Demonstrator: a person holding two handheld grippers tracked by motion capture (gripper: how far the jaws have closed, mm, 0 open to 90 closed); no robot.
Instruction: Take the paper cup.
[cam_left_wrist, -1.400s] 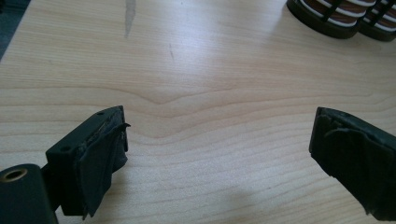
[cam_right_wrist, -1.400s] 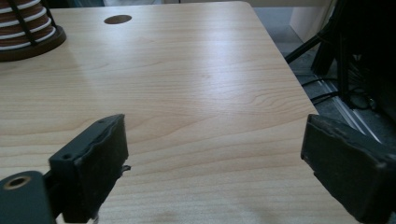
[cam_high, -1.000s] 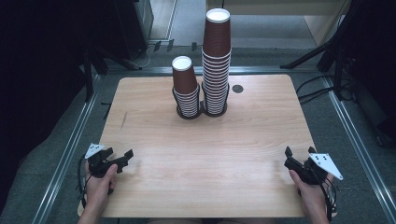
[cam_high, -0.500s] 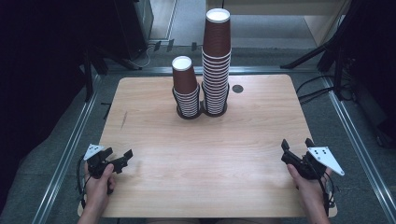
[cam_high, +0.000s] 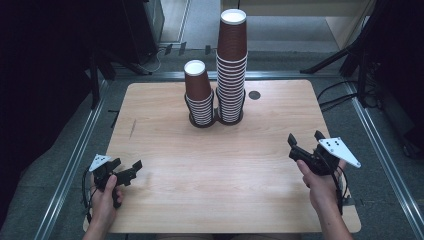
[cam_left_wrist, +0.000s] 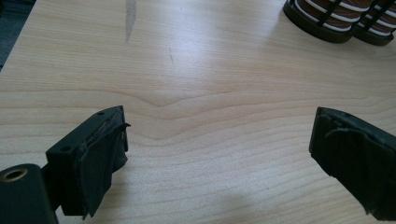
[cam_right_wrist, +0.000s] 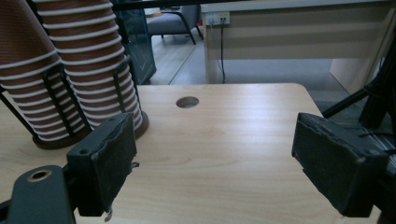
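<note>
1. Brown paper cups stand upside down in two stacks at the far middle of the wooden table (cam_high: 165, 150), each stack in a black wire holder.
2. The tall stack (cam_high: 231, 65) is on the right and the short stack (cam_high: 199, 95) touches it on the left; white rims band both.
3. A small round hole (cam_high: 254, 95) lies in the tabletop just right of the tall stack.
4. The left gripper (cam_high: 129, 170) sits low over the near left corner, held by the left hand (cam_high: 105, 200), well apart from the stacks.
5. Its jaws stand wide apart with nothing between them; the left gripper view shows bare wood in the gap and the holder bases at the top right.
6. The right gripper (cam_high: 305, 140) is held above the near right part of the table by the right hand (cam_high: 322, 187), pointing toward the stacks.
7. Its jaws have just been opening and now stand apart, holding nothing.
8. In the right gripper view the tall stack (cam_right_wrist: 93, 60) rises behind the left jaw, the short stack (cam_right_wrist: 28, 79) to its left, and the hole (cam_right_wrist: 187, 101) shows between the jaws.
</note>
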